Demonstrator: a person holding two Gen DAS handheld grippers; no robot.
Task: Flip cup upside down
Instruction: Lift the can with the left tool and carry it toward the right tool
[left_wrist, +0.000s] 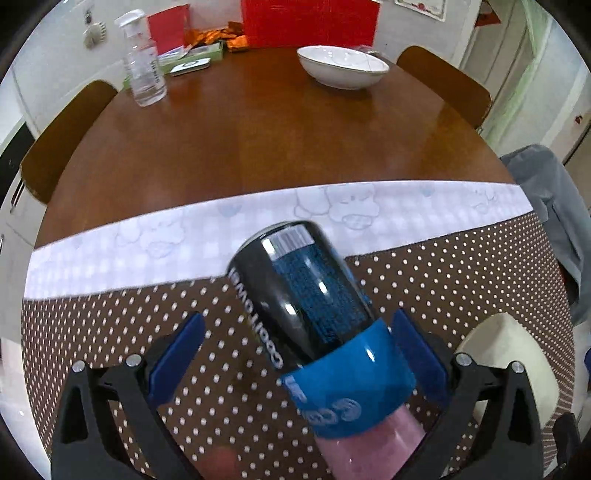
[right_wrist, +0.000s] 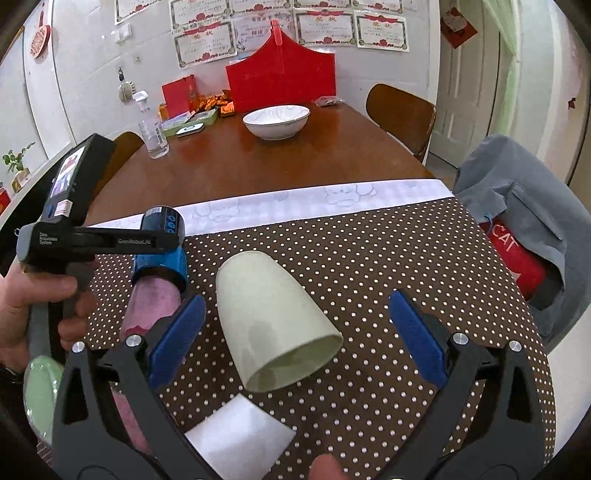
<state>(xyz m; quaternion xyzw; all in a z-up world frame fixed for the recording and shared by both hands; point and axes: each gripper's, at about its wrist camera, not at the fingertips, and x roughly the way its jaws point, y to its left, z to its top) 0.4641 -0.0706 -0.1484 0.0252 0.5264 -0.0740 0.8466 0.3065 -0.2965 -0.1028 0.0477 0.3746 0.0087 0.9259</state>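
Observation:
A pale cream cup (right_wrist: 275, 321) lies on its side on the brown dotted mat (right_wrist: 388, 258), with its mouth towards the camera and to the right. My right gripper (right_wrist: 297, 306) is open, one blue pad on each side of the cup and neither touching it. The cup's edge also shows at the right of the left wrist view (left_wrist: 509, 354). My left gripper (left_wrist: 297, 332) is open around a black, blue and pink bottle (left_wrist: 317, 306) that lies tilted on the mat. In the right wrist view a hand (right_wrist: 33, 295) holds that left gripper over the bottle (right_wrist: 159, 266).
A white card (right_wrist: 240, 435) lies on the mat just in front of the cup. Far back on the wooden table (right_wrist: 277, 166) are a white bowl (right_wrist: 276, 120), a clear spray bottle (right_wrist: 152, 129) and a red box (right_wrist: 280, 74). A grey jacket (right_wrist: 524, 206) hangs over a chair at the right.

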